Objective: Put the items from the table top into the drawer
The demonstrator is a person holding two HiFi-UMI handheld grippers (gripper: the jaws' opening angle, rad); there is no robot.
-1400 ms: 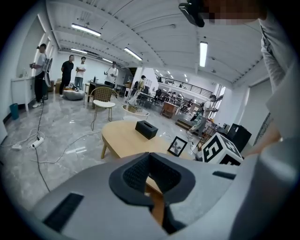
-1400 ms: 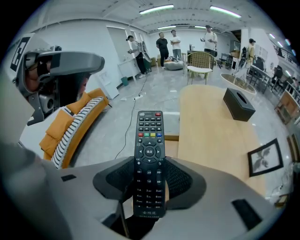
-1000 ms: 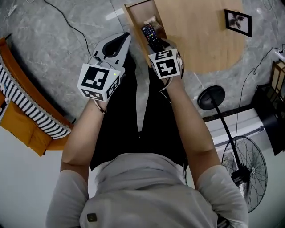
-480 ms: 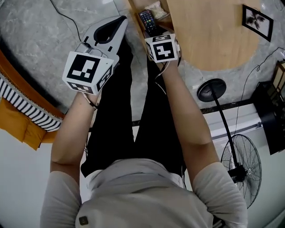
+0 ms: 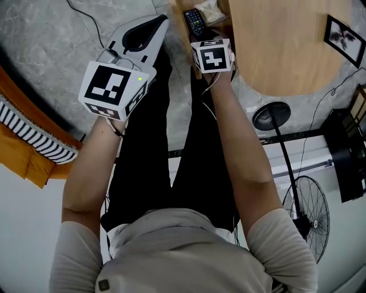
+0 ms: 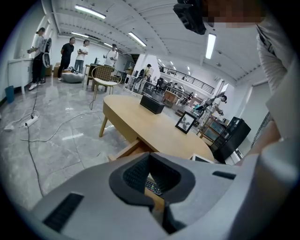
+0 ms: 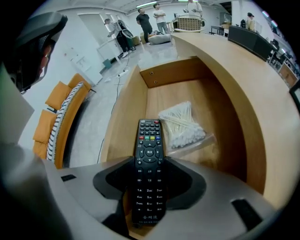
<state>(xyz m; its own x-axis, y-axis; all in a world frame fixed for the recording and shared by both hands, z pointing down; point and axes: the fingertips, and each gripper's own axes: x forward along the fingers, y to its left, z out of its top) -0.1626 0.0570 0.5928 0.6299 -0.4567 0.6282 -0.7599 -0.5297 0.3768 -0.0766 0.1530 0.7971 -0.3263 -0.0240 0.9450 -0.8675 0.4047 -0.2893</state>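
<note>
- My right tongs (image 7: pixel 149 171) grip 1 remote (image 7: pixel 149 138) over the open drawer (image 7: pixel 123 117), beside 1 bag of cotton swabs (image 7: pixel 183 124).
- My left tongs (image 6: pixel 150 157) are closed on nothing.

grey marble floor (image 5: pixel 46 46), orange sofa (image 5: pixel 22 165), standing fan (image 5: pixel 311 209), ceiling strip lights (image 6: pixel 89 11).

In the head view the top edge cuts off the drawer (image 5: pixel 181 23) and swab bag (image 5: pixel 213 8); the marker cube (image 5: pixel 213 55) hides the right hand-held gripper's (image 5: pixel 203 38) jaws; in the left gripper view the remote (image 6: pixel 152 186) shows only as a sliver, its buttons too small to tell.
</note>
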